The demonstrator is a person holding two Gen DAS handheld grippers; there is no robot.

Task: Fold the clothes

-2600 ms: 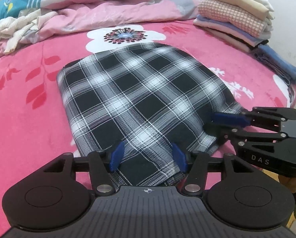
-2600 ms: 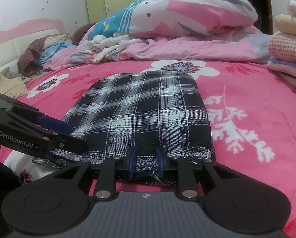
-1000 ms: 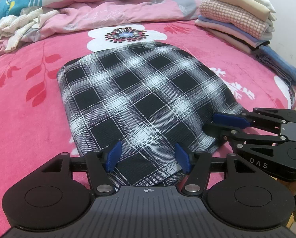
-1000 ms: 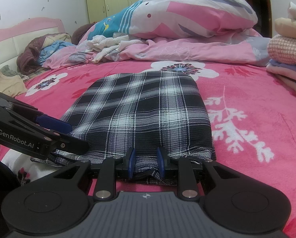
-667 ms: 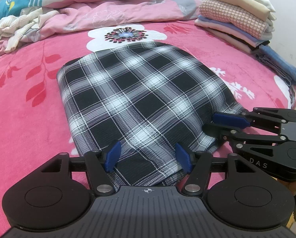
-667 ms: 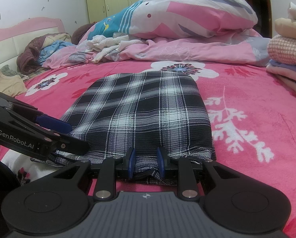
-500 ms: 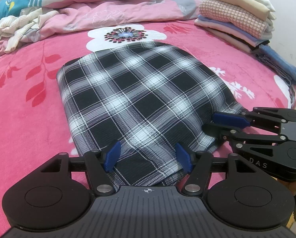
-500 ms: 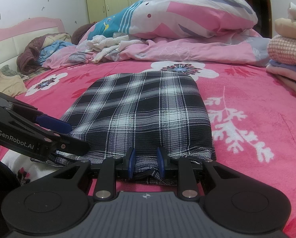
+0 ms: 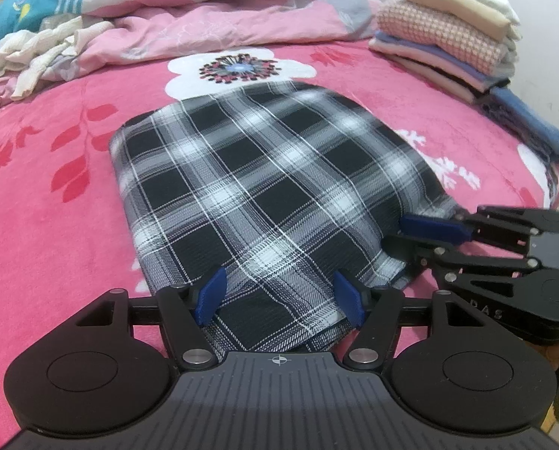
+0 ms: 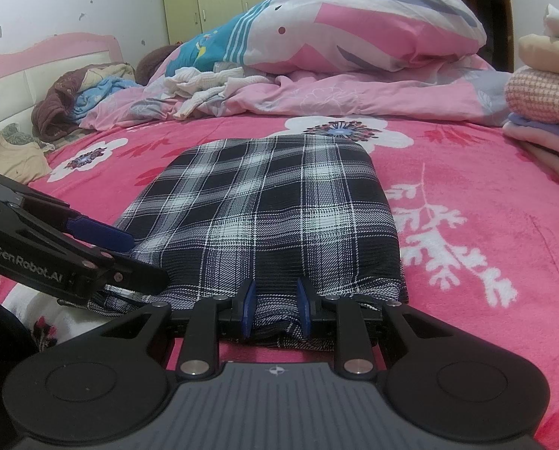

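A black-and-white plaid garment lies folded flat on the pink flowered blanket. My left gripper straddles its near edge; the blue pads stand wide apart and do not press on the cloth, so it is open. In the right wrist view the plaid garment runs away from my right gripper, which is shut on a bunched bit of its near hem. Seen from the left wrist, the right gripper pinches the garment's near right corner. The left gripper shows at the garment's near left corner.
A stack of folded clothes stands at the far right, with a blue folded piece beside it near the bed's edge. A pink quilt and pillow and a crumpled white garment lie at the back. More clothes are heaped by the headboard.
The left gripper's pads stand slightly wider apart than in the earliest frame. Neither hand nor the garment has moved.
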